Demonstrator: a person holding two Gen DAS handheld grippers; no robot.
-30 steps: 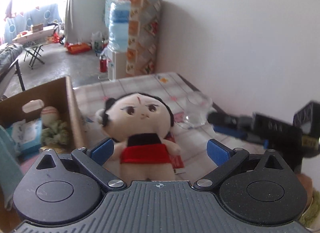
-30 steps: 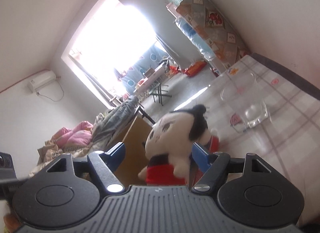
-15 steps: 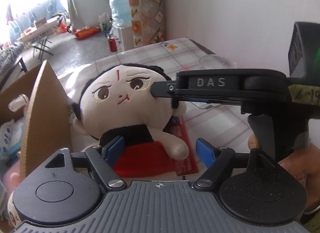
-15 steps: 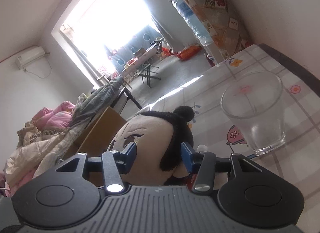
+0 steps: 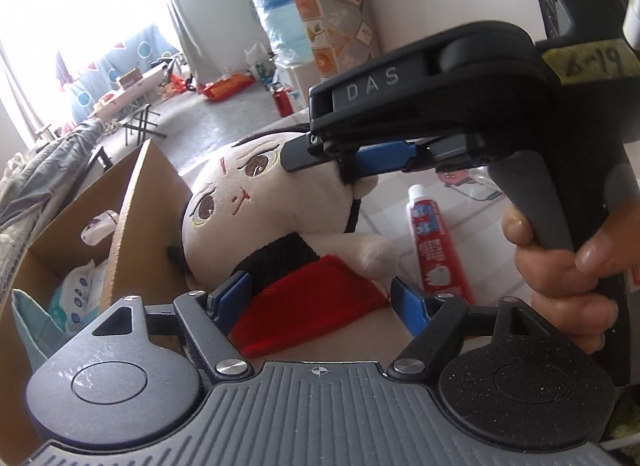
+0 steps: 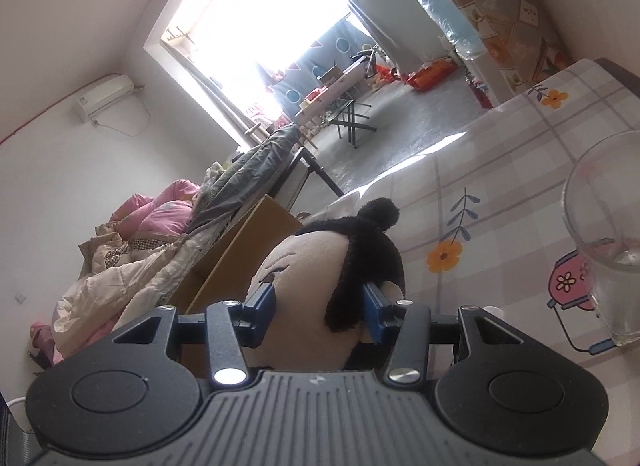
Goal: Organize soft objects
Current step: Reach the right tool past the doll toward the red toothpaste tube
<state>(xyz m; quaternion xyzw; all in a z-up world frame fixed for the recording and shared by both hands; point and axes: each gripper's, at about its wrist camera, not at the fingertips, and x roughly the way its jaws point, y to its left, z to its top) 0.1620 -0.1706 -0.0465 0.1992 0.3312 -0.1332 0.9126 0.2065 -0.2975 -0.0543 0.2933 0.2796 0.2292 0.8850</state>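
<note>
- Home, lived-in room w/ bright window (image 6: pixel 256 25) far ahead of tongs
- Wall AC unit (image 6: pixel 103 97) upper left
- Clothes/bedding pile (image 6: pixel 160 234) left
- Water jugs (image 5: pixel 276 21) + folding table (image 6: pixel 344 85) ahead
- Floral tablecloth (image 6: pixel 500 193) under tongs, toothpaste tube (image 5: pixel 436 242) on it

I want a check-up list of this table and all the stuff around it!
Surface: tablecloth, checked with flowers.
Job's things: plush doll beside the cardboard box.
Clutter: toothpaste tube, drinking glass, wipes pack in the box.
Grippers: right hand-held gripper shut on the doll's head; left hand-held gripper straddles its red skirt, contact unclear.
Cables: nothing seen.
Surroundings: water jug, clothes pile, air conditioner.
</note>
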